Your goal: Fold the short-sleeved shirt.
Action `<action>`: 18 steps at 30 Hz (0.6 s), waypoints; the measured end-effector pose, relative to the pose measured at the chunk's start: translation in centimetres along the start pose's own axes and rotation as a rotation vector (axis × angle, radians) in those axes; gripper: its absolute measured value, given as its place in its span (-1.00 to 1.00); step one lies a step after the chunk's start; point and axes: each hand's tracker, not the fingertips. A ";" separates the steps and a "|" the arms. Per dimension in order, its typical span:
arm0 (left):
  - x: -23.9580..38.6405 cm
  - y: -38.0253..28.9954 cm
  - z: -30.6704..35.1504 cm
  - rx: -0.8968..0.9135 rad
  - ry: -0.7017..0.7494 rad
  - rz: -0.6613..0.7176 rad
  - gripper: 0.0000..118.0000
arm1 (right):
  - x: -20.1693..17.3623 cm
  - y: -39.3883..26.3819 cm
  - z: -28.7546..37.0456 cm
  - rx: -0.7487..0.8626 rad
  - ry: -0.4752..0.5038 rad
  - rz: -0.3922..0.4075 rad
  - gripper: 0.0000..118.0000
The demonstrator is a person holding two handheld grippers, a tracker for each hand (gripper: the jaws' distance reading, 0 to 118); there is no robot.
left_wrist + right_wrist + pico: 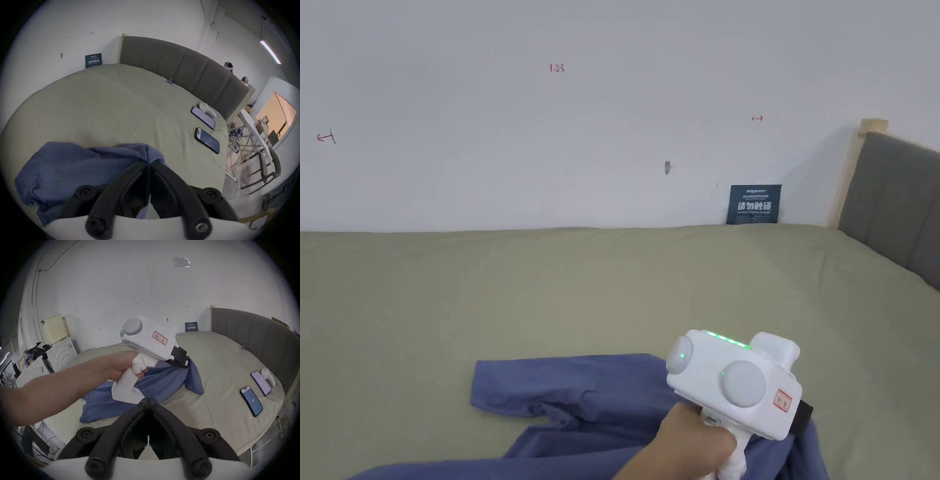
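A blue short-sleeved shirt (pixel 581 400) lies crumpled on the olive bed sheet (pixel 550 287), near the front edge. My left gripper (pixel 804 417), a white unit held in a hand, hangs over the shirt's right part. In the left gripper view its black jaws (pixel 148 162) are shut, with a raised fold of the shirt (pixel 73 165) pinched at their tips. The right gripper view shows the shirt (pixel 159 382) lifted to a peak under the left gripper (pixel 180 361). My right gripper (pixel 148 402) is shut with nothing between its jaws, and sits back from the shirt.
Two phones (pixel 207 140) (pixel 203 117) and a white controller (pixel 207 108) lie on the bed's right side by the grey headboard (pixel 894 200). A dark sign (pixel 754 204) leans on the wall. White cabinets (pixel 61 352) stand to the bed's left.
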 end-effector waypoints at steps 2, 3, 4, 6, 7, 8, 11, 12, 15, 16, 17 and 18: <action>-1.3 -0.2 1.1 0.097 -0.049 0.147 0.64 | 0.0 0.0 0.0 -0.007 -0.011 0.006 -0.97; -2.1 -0.3 2.1 0.138 -0.081 0.216 1.00 | 0.0 -0.1 -0.1 -0.009 -0.014 0.010 -0.97; -2.6 -0.8 3.5 0.200 -0.102 0.279 0.97 | 0.0 -0.1 -0.1 -0.009 -0.020 0.014 -0.97; -4.3 -0.9 7.6 0.268 -0.103 0.339 0.97 | 0.0 0.0 -0.2 -0.011 -0.025 0.015 -0.97; -5.1 -1.1 9.7 0.264 -0.039 0.346 0.97 | -0.1 0.3 -0.3 -0.012 -0.027 0.016 -0.97; -4.5 -2.2 11.6 0.269 0.026 0.347 0.97 | -0.2 0.6 -0.4 -0.012 -0.027 0.017 -0.97; -6.0 -5.0 18.8 0.341 0.220 0.297 0.87 | -0.8 1.6 -0.3 0.024 -0.011 0.036 -0.97; -6.5 -6.4 21.1 0.358 0.293 0.279 0.77 | -1.1 2.0 -0.4 0.039 -0.007 0.044 -0.97; -6.6 -11.2 28.1 0.416 0.487 0.250 0.35 | -2.0 3.2 -0.8 0.081 0.001 0.080 -0.97; -6.2 -13.0 29.8 0.424 0.556 0.257 -0.04 | -2.2 3.5 -1.0 0.087 0.007 0.088 -0.98; -5.8 -14.5 31.1 0.418 0.615 0.277 -0.58 | -2.3 3.7 -1.2 0.093 0.011 0.092 -0.97; -5.3 -16.5 32.5 0.427 0.664 0.299 -1.00 | -2.6 3.9 -1.5 0.102 0.017 0.096 -0.97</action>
